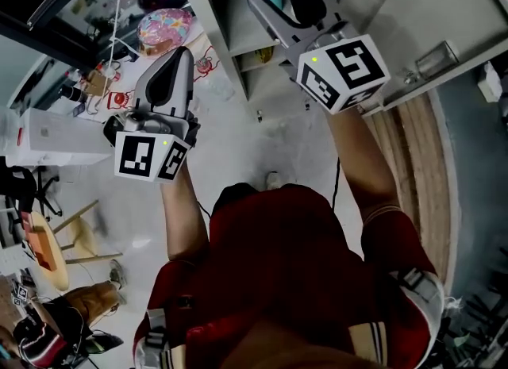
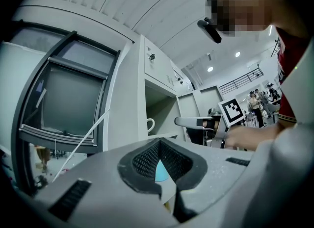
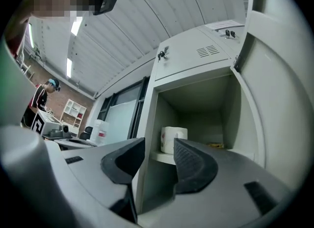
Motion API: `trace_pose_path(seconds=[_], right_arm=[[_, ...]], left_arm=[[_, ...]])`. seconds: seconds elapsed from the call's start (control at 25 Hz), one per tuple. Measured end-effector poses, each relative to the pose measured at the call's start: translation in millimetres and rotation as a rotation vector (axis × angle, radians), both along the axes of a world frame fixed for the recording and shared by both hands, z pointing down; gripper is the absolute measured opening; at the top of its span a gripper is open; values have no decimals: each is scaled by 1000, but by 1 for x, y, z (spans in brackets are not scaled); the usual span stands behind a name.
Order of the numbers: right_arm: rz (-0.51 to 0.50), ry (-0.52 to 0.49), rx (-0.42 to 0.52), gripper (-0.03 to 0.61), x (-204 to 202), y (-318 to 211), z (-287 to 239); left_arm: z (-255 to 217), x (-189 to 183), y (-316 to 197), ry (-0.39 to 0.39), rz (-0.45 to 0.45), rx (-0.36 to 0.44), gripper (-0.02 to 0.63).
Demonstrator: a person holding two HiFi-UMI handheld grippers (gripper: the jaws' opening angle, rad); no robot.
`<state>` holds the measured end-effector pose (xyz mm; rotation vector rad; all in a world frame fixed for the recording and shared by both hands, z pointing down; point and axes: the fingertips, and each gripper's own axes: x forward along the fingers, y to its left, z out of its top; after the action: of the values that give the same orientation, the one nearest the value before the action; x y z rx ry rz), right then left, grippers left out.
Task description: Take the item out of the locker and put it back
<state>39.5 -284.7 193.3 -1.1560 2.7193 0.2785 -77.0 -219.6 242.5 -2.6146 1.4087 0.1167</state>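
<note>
Two grippers point toward the locker (image 3: pixel 196 58). Right gripper (image 3: pixel 158 149): jaws spread, empty. Left gripper (image 2: pixel 159 146): jaw tips pressed together, no object seen held. White mug (image 3: pixel 173 139) stands on the shelf inside the open compartment, ahead of the right jaws, untouched. Door (image 3: pixel 277 99) swung to the right.

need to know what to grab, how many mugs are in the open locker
1: a white mug on the shelf of the open locker, near its front left edge. Others could be hidden deeper inside.
</note>
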Motion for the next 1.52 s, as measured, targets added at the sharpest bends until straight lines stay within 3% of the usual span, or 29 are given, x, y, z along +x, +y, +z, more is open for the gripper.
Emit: trace_pose_path(seconds=[0.52,1.12,1.52], right_arm=[[63,60,-28,163,-17,-51,-21],[88,134,-153,157,-42,-116,-24],[94,154,-204,77,-49,-130,-19]], left_arm=[[-18,-13,-23,-9,66,24,6],[-19,-48,-42,10,77,21,6],[-18,-52,-50,6,99,20,6]])
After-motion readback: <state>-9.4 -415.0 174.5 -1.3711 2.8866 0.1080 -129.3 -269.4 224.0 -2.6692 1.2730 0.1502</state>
